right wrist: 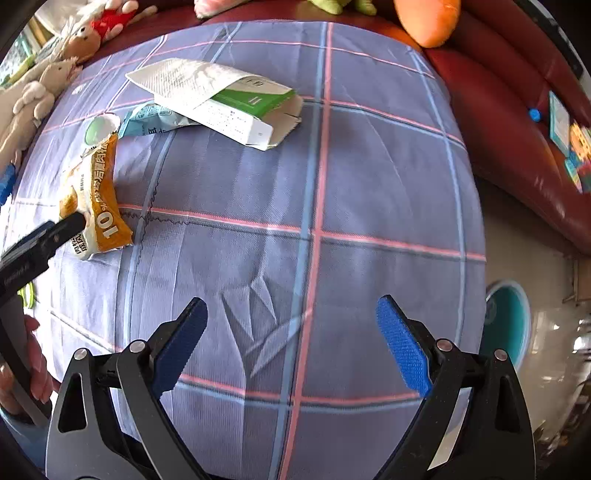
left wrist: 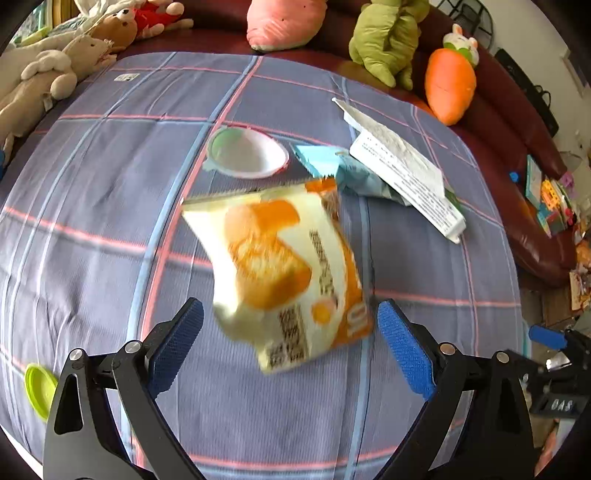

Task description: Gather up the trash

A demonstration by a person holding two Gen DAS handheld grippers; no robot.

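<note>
An orange and white snack wrapper point(left wrist: 284, 269) lies on the plaid sheet, blurred, between the wide-open jaws of my left gripper point(left wrist: 290, 325); neither pad touches it. It also shows at the left of the right wrist view point(right wrist: 98, 195), beside a left gripper finger point(right wrist: 55, 229). Behind it lie a white plastic cup point(left wrist: 247, 153), a light blue wrapper point(left wrist: 343, 171) and an opened white and green carton point(left wrist: 406, 170), also seen in the right wrist view point(right wrist: 229, 107). My right gripper point(right wrist: 291, 321) is open and empty over bare sheet.
A green lid point(left wrist: 38, 387) lies at the left. Plush toys line the back: a rabbit point(left wrist: 55, 70), a pink one point(left wrist: 284, 22), a green one point(left wrist: 388, 37), a carrot point(left wrist: 448, 85). A dark red padded rim point(right wrist: 517, 122) borders the sheet. A teal bin point(right wrist: 511, 325) stands on the floor at right.
</note>
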